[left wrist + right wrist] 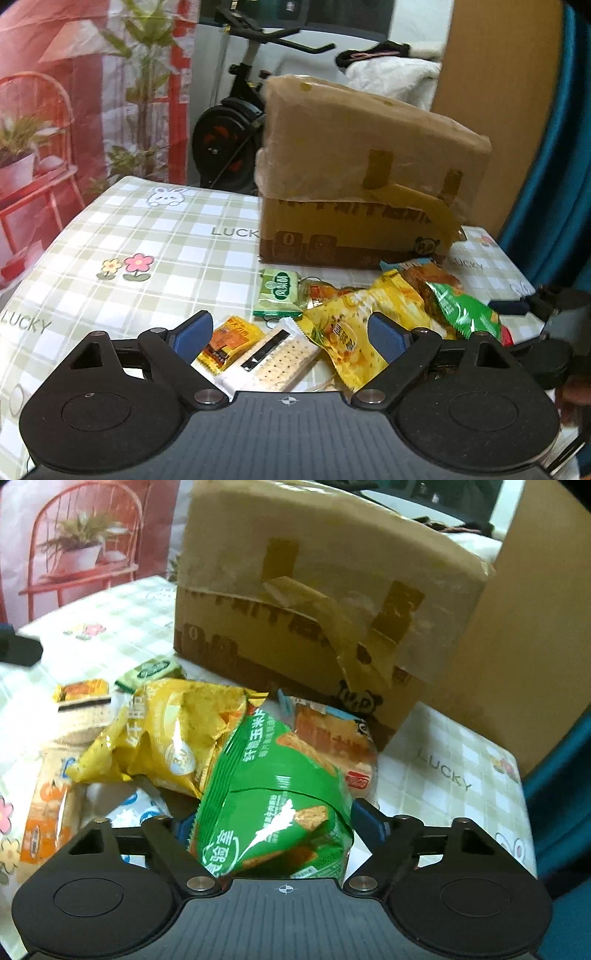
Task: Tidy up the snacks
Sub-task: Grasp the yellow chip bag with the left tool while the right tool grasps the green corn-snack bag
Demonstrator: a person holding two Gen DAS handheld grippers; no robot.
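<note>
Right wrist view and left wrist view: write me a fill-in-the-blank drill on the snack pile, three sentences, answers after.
1. The bag between the right gripper's fingers is coloured ____.
2. Behind the snack pile stands a taped ____ box.
3. In the left wrist view, the cracker pack lies between the open left gripper's fingers on a tablecloth printed with the word ____.

Missing words: green; cardboard; LUCKY

This is a lived-in home room. An exercise bike (236, 122) stands at twelve o'clock behind the counter (155, 236), whose checked cloth carries cartoon rabbits and flowers. A taped cardboard box (365, 177) sits at one o'clock, a teal curtain (554, 147) hangs at three, and loose snack packets (221, 746) lie about.
</note>
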